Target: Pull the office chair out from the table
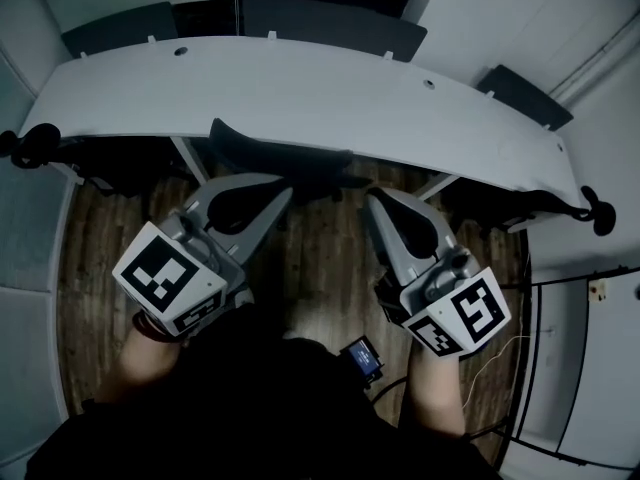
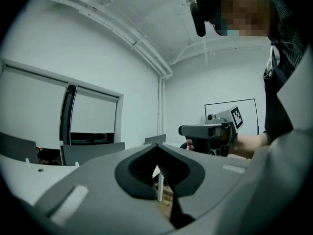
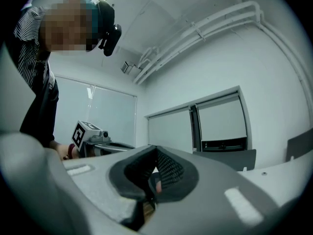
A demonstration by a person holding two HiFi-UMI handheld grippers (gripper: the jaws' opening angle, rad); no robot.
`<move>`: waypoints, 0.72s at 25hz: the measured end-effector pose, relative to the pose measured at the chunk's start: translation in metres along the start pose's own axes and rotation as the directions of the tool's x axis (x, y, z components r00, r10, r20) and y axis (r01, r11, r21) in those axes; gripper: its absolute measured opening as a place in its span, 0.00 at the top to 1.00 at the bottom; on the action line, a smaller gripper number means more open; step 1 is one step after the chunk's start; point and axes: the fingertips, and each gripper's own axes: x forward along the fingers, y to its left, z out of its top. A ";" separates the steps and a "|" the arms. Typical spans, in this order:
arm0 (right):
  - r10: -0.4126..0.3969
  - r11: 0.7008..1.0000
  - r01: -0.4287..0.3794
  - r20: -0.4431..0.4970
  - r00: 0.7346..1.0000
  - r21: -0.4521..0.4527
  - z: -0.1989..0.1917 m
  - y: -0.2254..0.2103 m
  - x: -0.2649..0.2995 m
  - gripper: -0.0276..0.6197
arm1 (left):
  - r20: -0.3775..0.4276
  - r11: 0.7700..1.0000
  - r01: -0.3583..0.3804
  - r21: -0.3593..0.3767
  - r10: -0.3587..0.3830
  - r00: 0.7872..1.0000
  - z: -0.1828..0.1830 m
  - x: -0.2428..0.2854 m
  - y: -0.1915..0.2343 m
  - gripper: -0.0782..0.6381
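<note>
The black office chair is tucked under the near edge of the curved white table; only the top of its backrest and some dark parts under the table show. My left gripper is shut and empty, its tips just short of the backrest on the near left side. To its right my right gripper is also shut and empty, close to the table edge beside the chair. In the left gripper view the jaws are closed, with the right gripper alongside. The right gripper view shows closed jaws and the left gripper.
Grey chairs stand along the table's far side, one more at the right. Black chair parts jut out at the table's left end and right end. Wooden floor lies between me and the table. White walls close in on both sides.
</note>
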 end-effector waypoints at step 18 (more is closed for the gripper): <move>-0.103 0.993 0.099 -0.060 0.993 -0.069 -0.006 -0.028 0.128 0.95 | -0.022 0.982 0.178 0.067 -0.177 0.984 -0.012 0.008 0.131 0.89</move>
